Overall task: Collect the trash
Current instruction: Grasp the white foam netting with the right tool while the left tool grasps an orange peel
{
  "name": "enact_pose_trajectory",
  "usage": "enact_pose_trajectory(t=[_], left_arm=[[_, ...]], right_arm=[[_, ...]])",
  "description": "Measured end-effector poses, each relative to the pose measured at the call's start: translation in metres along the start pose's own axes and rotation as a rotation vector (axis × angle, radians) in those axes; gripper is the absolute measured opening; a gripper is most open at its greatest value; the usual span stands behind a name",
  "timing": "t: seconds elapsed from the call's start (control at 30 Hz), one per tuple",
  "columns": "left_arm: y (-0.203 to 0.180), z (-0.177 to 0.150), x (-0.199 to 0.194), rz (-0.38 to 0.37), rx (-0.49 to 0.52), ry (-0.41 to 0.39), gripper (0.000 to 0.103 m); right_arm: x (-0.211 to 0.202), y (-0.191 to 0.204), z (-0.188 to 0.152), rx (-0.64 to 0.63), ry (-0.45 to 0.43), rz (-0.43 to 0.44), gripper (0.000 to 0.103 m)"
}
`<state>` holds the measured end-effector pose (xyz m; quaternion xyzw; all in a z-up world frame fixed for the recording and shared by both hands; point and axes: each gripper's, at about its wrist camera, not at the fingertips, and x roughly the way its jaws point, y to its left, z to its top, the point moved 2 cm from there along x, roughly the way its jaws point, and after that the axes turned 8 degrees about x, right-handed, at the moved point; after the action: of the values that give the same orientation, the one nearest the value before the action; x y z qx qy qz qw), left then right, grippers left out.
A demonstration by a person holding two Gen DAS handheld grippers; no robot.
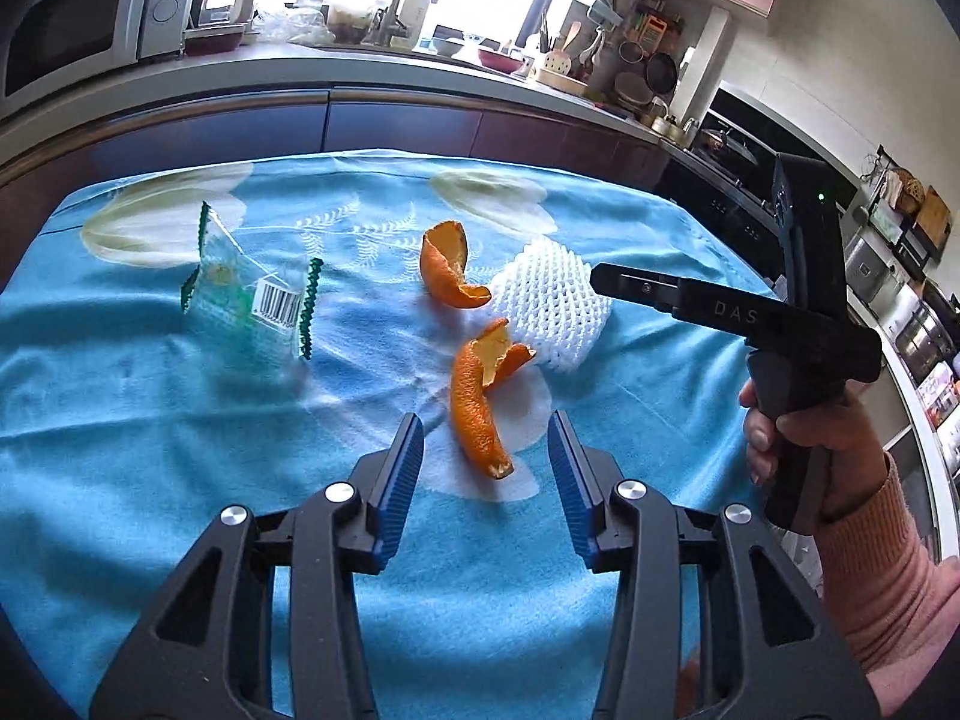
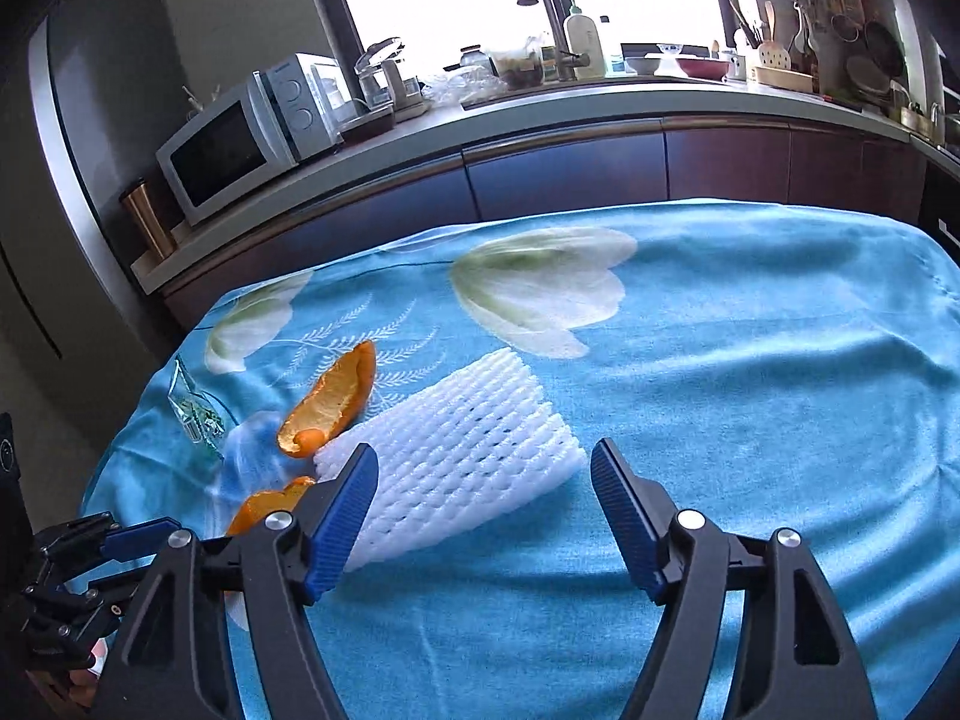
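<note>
— Straddling the near orange peel [image 1: 477, 402] with the left gripper [image 1: 486, 456], jaws parted, nothing grasped; why?
— Lining up for pickup, probably; right gripper [image 2: 483, 510] spread, empty, over the foam net [image 2: 456, 450] mid-tablecloth [image 2: 750, 390].

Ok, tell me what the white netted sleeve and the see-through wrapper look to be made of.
White netted sleeve: likely soft foam mesh, matte, with a puffy open lattice. See-through wrapper: thin plastic film, glossy and crinkled, with zigzag green edges and a printed barcode.

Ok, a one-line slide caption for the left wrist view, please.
Open left gripper hovers over a curled orange peel on the blue floral tablecloth, beside a white foam fruit net.
</note>
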<state>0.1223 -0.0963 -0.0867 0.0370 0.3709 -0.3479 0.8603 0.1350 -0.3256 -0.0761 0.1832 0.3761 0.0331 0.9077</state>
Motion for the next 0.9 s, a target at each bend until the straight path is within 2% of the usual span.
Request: enact_pose_trajectory(t=[0.13,0.17,0.23,0.3,0.43,0.47,0.53,0.8,0.83,0.87,0.9], left_arm=[[-0.002,0.004,0.013,0.012,0.009,0.035,0.041],[-0.002,0.004,0.017,0.015,0.01,0.046,0.04],[-0.002,0.004,0.021,0.015,0.007,0.064,0.028],[-0.002,0.003,0.025,0.018,0.004,0.078,0.022],[0.0,0.002,0.025,0.027,-0.003,0.075,0.019],[0.0,0.002,0.024,0.032,-0.003,0.073,0.018],[0.001,0.001,0.021,0.032,-0.005,0.069,0.016],[0.005,-0.001,0.004,0.023,-0.018,0.029,0.014],[0.006,-0.002,0.002,0.022,-0.02,0.026,0.014],[0.007,-0.002,0.0,0.02,-0.023,0.023,0.014],[0.009,-0.002,-0.001,0.018,-0.029,0.019,0.014]], right_arm=[[0.01,-0.003,-0.002,0.014,0.028,-0.003,0.069],[0.012,-0.004,-0.002,0.019,0.036,-0.003,0.063],[0.013,-0.005,-0.003,0.025,0.041,0.0,0.053],[0.013,-0.006,-0.003,0.029,0.05,-0.001,0.04],[0.011,-0.01,-0.002,0.047,0.045,0.005,0.021],[0.009,-0.011,-0.002,0.051,0.037,0.013,0.01],[0.006,-0.012,-0.002,0.059,0.032,0.037,0.003],[-0.012,-0.01,-0.009,0.075,0.01,0.098,0.003],[-0.013,-0.009,-0.01,0.074,0.009,0.09,0.008],[-0.013,-0.008,-0.011,0.079,0.017,0.09,0.025],[-0.012,-0.007,-0.012,0.086,0.026,0.1,0.038]])
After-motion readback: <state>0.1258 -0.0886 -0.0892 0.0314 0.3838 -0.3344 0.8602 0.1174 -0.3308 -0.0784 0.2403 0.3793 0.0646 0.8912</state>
